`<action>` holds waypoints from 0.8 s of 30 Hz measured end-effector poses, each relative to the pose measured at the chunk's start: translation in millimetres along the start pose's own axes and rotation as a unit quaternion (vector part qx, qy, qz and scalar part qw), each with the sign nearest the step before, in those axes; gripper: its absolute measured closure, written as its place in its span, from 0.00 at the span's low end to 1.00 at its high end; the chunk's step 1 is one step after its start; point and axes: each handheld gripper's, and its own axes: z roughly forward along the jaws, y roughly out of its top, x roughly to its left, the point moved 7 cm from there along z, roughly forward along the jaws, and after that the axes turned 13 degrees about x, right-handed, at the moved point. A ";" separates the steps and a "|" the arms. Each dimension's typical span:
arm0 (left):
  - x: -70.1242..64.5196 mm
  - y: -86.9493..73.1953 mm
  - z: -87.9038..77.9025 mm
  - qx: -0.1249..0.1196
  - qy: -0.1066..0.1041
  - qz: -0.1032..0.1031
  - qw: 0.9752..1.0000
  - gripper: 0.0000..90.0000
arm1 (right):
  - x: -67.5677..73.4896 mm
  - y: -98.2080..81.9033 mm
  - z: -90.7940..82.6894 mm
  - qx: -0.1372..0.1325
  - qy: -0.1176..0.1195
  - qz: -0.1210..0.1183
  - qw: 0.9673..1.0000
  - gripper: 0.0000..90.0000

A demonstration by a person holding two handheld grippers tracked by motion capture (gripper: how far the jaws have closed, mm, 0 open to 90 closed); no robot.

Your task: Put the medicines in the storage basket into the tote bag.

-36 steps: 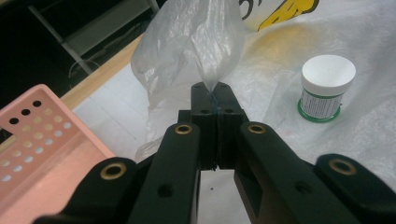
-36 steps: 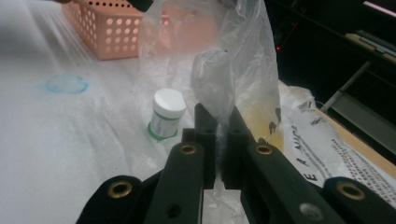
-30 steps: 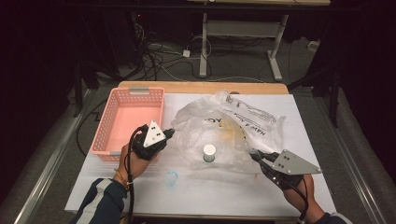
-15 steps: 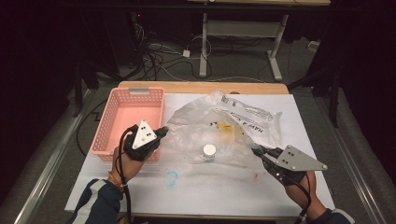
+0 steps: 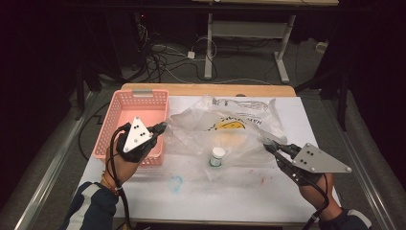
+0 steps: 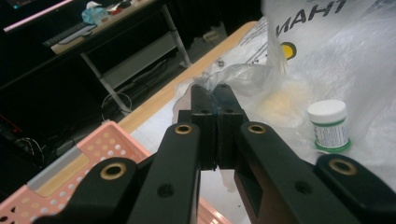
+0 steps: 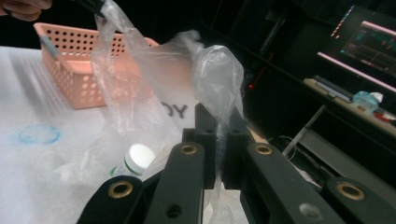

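The clear plastic bag [image 5: 230, 129] lies spread over the middle of the white table cover [image 5: 249, 196], just right of the pink basket [image 5: 136, 103]. It carries black lettering and a yellow mark on its far side. Both side edges of the bag are raised off the table; the middle sags onto the cover.

A small jar [image 5: 217, 156] with a white lid and a green-banded label stands upright at the near part of the bag. In the left gripper view the jar [image 6: 329, 126] appears to the right of the jaws, with bag film around it. In the right gripper view the jar [image 7: 135, 161] shows low and left of the jaws, seen through the film.

The left gripper [image 5: 162, 127] sits at the bag's left edge, over the basket's near right corner. Its jaws are pressed together on a fold of the bag, seen crumpled at the tips in the left gripper view [image 6: 212, 91].

The right gripper [image 5: 271, 146] sits at the bag's right edge. Its jaws are pressed together on a bunched strip of film, which rises above the tips in the right gripper view [image 7: 217, 116].

A faint blue ring [image 5: 175, 183] marks the cover near the front edge, left of the jar.
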 end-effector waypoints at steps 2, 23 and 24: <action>2.3 5.0 -4.5 -0.006 0.002 0.002 1.000 0.97 | -3.3 3.8 -1.8 -0.005 -0.003 0.003 1.000 1.00; 16.0 57.0 25.2 -0.035 -0.014 0.012 0.999 0.96 | -65.7 16.1 27.6 -0.002 -0.040 0.051 0.998 1.00; 16.1 58.9 29.9 -0.036 -0.015 0.012 0.999 0.96 | -69.2 14.5 32.8 0.003 -0.041 0.053 0.998 1.00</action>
